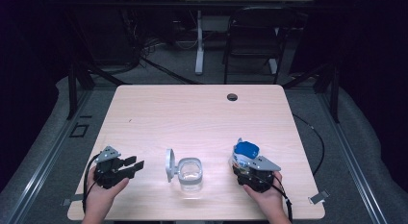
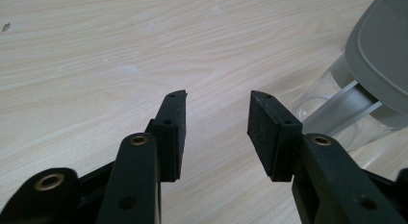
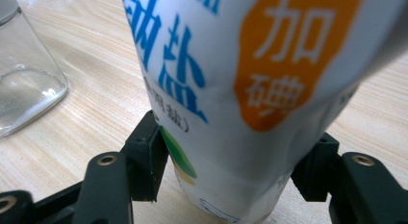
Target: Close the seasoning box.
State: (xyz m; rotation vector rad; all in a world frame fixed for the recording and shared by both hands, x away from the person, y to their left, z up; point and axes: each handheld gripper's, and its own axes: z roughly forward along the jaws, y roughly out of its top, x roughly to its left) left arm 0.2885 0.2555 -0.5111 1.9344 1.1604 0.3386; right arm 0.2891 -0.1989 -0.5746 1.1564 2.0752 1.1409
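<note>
A clear glass jar (image 1: pixel 191 173) stands at the table's near middle, its grey hinged lid (image 1: pixel 170 164) flipped up on its left side. My left gripper (image 1: pixel 135 163) rests left of the jar, pointing at it, jaws open with nothing between them. In the left gripper view the left gripper (image 2: pixel 216 108) shows bare wood in its gap, and the jar (image 2: pixel 327 101) with its lid (image 2: pixel 380 46) sits at the right edge. My right gripper (image 1: pixel 242 162) is shut on a white salt bag (image 1: pixel 246 149) with a blue top. In the right gripper view the right gripper (image 3: pixel 235 152) squeezes the bag (image 3: pixel 240 65); the jar (image 3: pixel 24 75) sits left.
The light wooden table (image 1: pixel 192 113) has a dark cable hole (image 1: pixel 232 96) near its far edge. Beyond it stand a black folding chair (image 1: pixel 252 36) and a white desk leg (image 1: pixel 198 41). Metal floor rails run along both sides.
</note>
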